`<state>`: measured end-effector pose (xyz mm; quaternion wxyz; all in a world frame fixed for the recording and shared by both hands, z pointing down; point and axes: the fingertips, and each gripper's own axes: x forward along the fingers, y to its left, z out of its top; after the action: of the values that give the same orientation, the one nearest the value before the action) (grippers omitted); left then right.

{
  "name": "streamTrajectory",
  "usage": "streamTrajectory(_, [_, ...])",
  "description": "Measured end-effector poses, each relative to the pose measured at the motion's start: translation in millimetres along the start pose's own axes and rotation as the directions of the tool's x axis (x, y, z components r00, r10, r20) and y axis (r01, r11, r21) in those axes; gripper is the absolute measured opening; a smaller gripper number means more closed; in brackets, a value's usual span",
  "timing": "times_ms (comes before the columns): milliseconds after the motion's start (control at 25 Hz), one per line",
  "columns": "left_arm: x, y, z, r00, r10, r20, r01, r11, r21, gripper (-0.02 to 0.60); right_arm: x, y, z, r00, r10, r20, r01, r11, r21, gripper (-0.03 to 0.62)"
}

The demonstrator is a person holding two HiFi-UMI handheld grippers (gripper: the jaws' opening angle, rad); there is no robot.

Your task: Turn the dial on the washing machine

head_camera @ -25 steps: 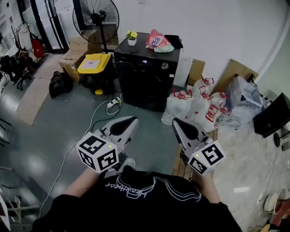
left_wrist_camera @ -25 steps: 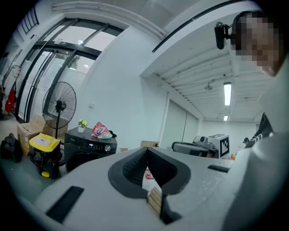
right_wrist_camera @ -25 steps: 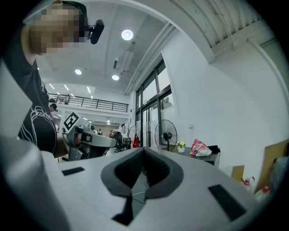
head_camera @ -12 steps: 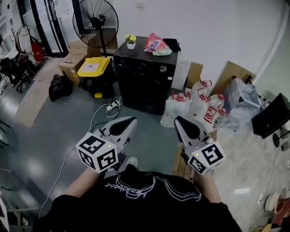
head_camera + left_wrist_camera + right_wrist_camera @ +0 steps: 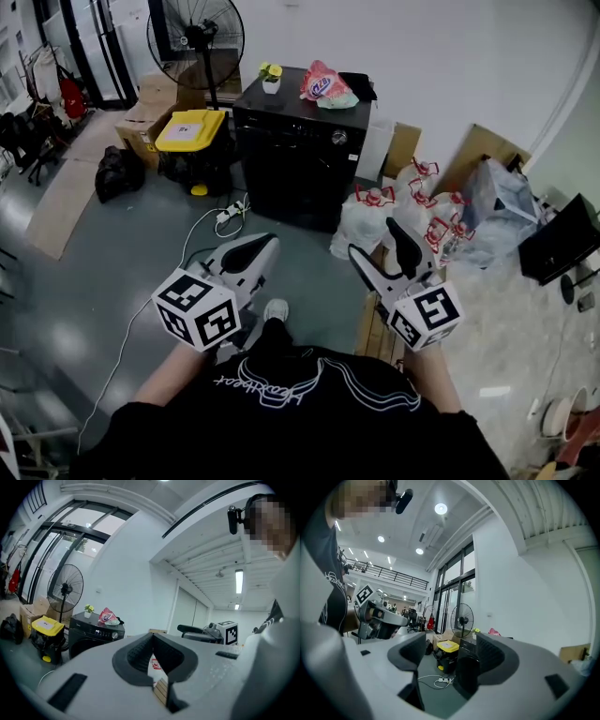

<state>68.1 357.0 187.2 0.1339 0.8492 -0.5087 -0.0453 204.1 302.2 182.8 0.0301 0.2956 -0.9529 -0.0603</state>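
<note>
At twelve o'clock, well off, the small round silver dial (image 5: 339, 137) on the black washing machine (image 5: 298, 173) waits. Your right hand-held gripper (image 5: 377, 242), closed a second ago, is opening empty for it; the left hand-held gripper (image 5: 257, 251) is pressed together.

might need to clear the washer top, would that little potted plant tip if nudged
Probably: the potted plant looks small and likely light, so a nudge may slide or topple it. It stands near a rear corner of the washing machine, so it could drop off.
</note>
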Motion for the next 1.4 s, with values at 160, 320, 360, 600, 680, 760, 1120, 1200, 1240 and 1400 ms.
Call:
streamTrajectory(160, [11,17,-2,1.000,0.001,-0.001,-0.001,1.000,-0.005,0.005,17,-9,-14,1.000,0.000,-0.015,0.000,1.000,0.003,0.353])
streamTrajectory(320, [27,42,-4,1.000,-0.001,0.000,0.001,1.000,-0.011,0.005,41,-16,-27,1.000,0.006,-0.029,-0.005,1.000,0.008,0.362])
streamTrajectory(360, [33,49,-5,1.000,-0.003,-0.002,0.003,1.000,-0.014,0.005,47,-19,-32,0.999,0.004,-0.035,-0.004,1.000,0.006,0.364])
streamTrajectory(600, [77,101,-11,0.999,-0.036,-0.028,0.034,0.998,-0.050,0.005,90,-50,-58,0.996,-0.041,-0.082,0.043,0.999,0.018,0.365])
streamTrajectory(680, [95,122,-10,0.998,-0.048,-0.039,0.045,0.997,-0.065,0.005,110,-63,-65,0.993,-0.056,-0.104,0.059,0.998,0.021,0.365])
streamTrajectory(760, [116,145,-8,0.996,-0.065,-0.054,0.060,0.995,-0.075,0.005,132,-78,-72,0.990,-0.075,-0.123,0.079,0.997,0.026,0.365])
streamTrajectory(1120, [214,271,4,0.987,-0.080,-0.136,0.064,0.990,-0.124,0.005,251,-152,-112,0.964,-0.158,-0.214,0.179,0.980,0.082,0.364])
streamTrajectory(1200, [234,297,5,0.986,-0.085,-0.147,0.068,0.991,-0.118,0.005,275,-167,-122,0.958,-0.175,-0.229,0.201,0.975,0.094,0.362])
streamTrajectory(1240, [244,309,5,0.984,-0.088,-0.152,0.071,0.991,-0.113,0.005,287,-174,-128,0.954,-0.185,-0.235,0.213,0.972,0.100,0.360])
streamTrajectory(1400, [280,352,-3,0.976,-0.106,-0.189,0.087,0.991,-0.105,0.005,325,-203,-152,0.935,-0.242,-0.261,0.277,0.954,0.110,0.354])
